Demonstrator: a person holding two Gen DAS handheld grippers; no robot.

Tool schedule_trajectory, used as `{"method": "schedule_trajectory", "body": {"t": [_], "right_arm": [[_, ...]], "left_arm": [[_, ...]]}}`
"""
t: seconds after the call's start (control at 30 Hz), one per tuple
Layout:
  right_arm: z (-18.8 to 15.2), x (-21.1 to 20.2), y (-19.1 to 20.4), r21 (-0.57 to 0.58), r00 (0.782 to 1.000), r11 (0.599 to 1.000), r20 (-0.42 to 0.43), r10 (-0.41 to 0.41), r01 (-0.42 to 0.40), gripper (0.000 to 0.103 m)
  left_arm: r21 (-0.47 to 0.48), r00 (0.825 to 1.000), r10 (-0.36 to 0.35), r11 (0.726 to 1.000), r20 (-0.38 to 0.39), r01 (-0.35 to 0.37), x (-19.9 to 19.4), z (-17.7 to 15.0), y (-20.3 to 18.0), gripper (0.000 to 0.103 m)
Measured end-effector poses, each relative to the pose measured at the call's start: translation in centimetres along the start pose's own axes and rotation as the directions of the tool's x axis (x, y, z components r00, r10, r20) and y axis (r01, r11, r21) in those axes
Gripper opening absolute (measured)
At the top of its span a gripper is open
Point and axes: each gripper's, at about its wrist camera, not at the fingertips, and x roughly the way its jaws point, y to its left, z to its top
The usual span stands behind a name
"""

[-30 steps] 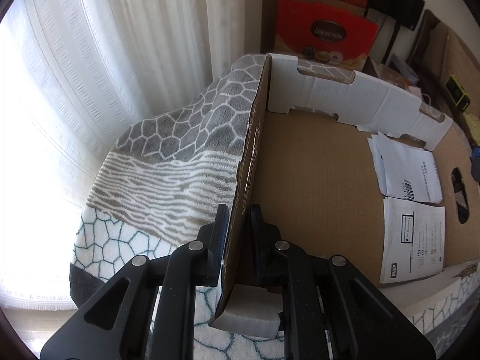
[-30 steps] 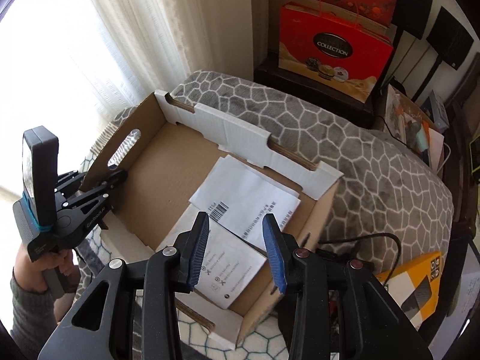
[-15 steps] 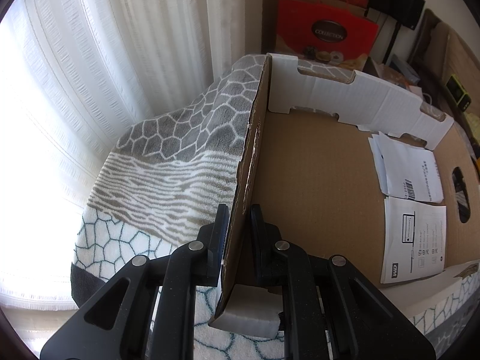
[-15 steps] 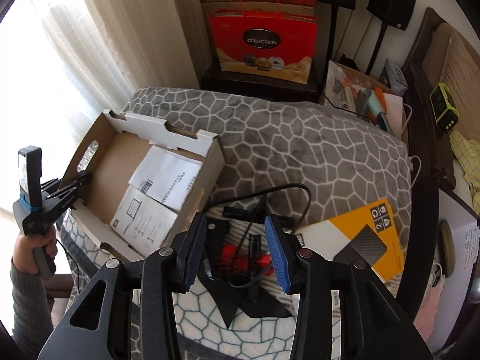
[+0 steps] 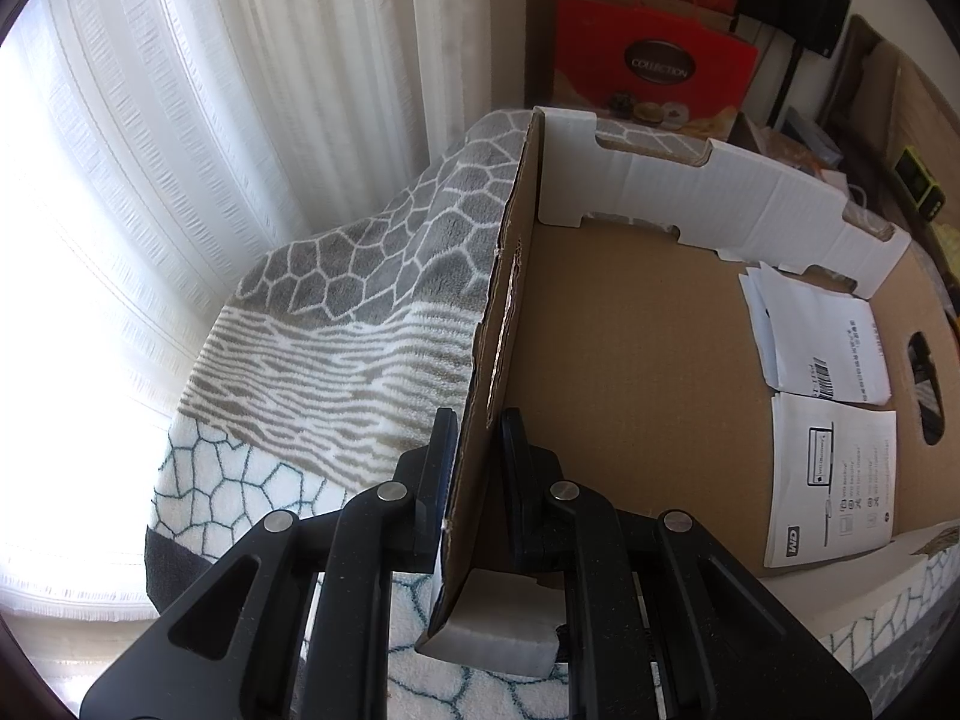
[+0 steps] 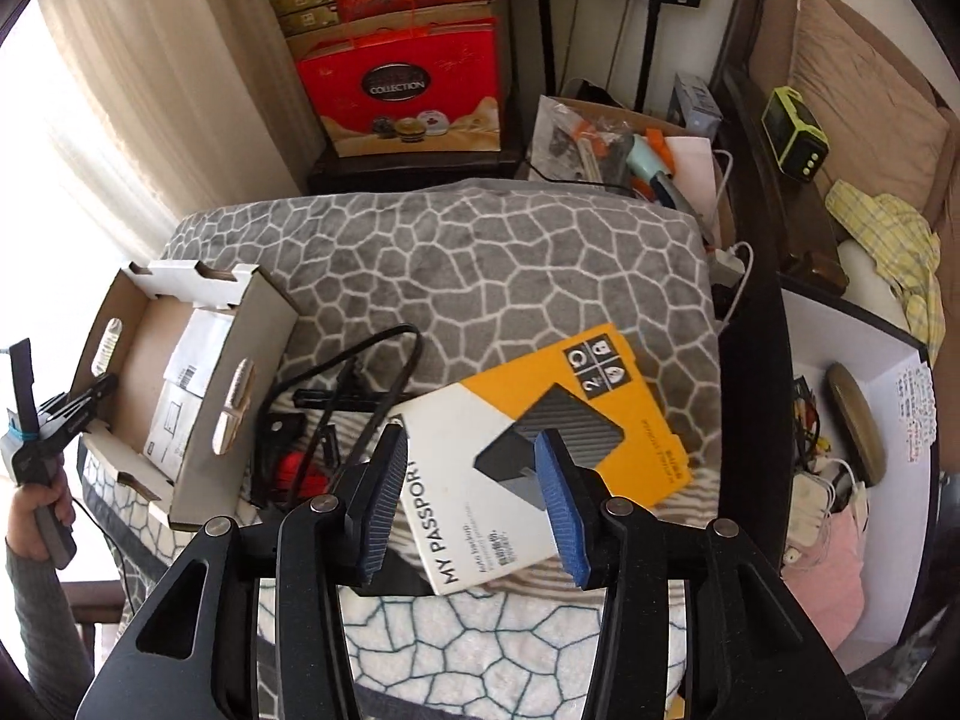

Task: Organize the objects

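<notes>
surface: blanket (image 6: 480,276) | on it: cardboard tray (image 6: 264,312), hard-drive box (image 6: 540,438), maybe cables (image 6: 360,372)

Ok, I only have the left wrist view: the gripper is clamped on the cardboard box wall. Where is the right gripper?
Observer: The right gripper hangs over a yellow box on the blanket. Its jaws have just been opening and are not gripping anything.
Operator: Anything else lying outside the cardboard box?
Observer: A black cable and a red and black item lie between the cardboard box and the yellow box.
Operator: What holds the left gripper?
Observer: A hand in a grey sleeve, at the cardboard box's outer end, holds the left gripper.
</notes>
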Motion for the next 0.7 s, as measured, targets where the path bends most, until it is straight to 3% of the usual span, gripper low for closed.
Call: {"method": "schedule_trajectory", "body": {"t": [0.17, 0.33, 0.7], "right_arm": [[-0.5, 0.6, -2.9, 0.061, 0.999, 0.998, -0.009, -0.035, 0.035, 0.047], [-0.8, 1.1, -3.8, 0.093, 1.0, 0.996, -0.009, 0.004, -0.003, 0.047], [1.4, 2.9, 1.2, 0.034, 0.998, 0.998, -0.004, 0.059, -0.059, 0.047]], "left_arm": [[0.0, 1.0, 0.005, 1.0, 0.0, -0.005, 0.0, 0.0, 0.0, 0.013], [0.002, 1.0, 0.007, 1.0, 0.0, -0.007, 0.0, 0.0, 0.0, 0.013], [-0.001, 1.0, 0.011, 1.0, -0.001, -0.011, 0.1, 0.1, 0.0, 0.013]]}}
